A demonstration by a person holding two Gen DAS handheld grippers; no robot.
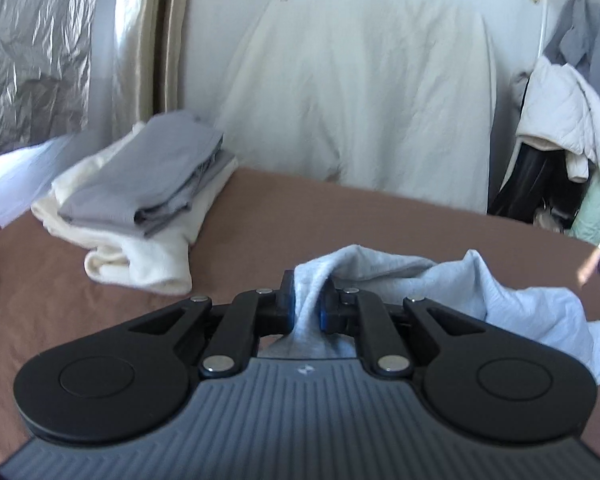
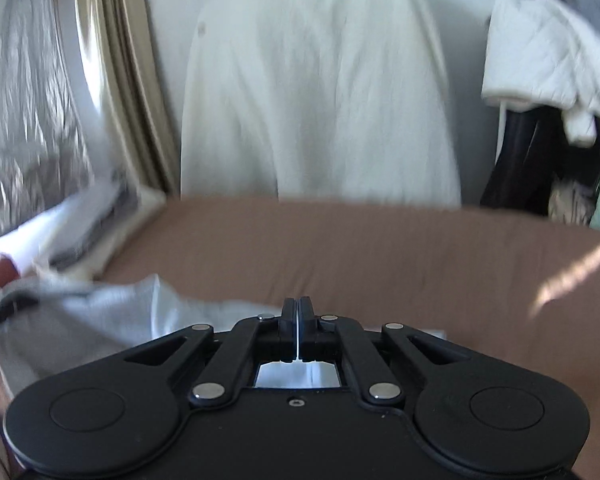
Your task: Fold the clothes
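A light grey garment (image 1: pixel 520 312) lies rumpled on the brown sheet (image 1: pixel 340 216). My left gripper (image 1: pixel 308 282) is shut on a bunched fold of it, and the cloth rises between the blue pads and trails off to the right. In the right wrist view the same garment (image 2: pixel 100 312) spreads to the left and passes under my right gripper (image 2: pixel 299 304). Its jaws are pressed together on a thin pale edge of the cloth, and more cloth shows through the gap behind the fingers. Both grippers are above the sheet.
A folded stack (image 1: pixel 140 200) of grey and cream clothes sits at the sheet's far left. Behind the bed hang a white cloth (image 1: pixel 360 100), a beige curtain (image 1: pixel 148 40) and silver foil (image 1: pixel 32 40). Hung clothes (image 1: pixel 560 120) crowd the right.
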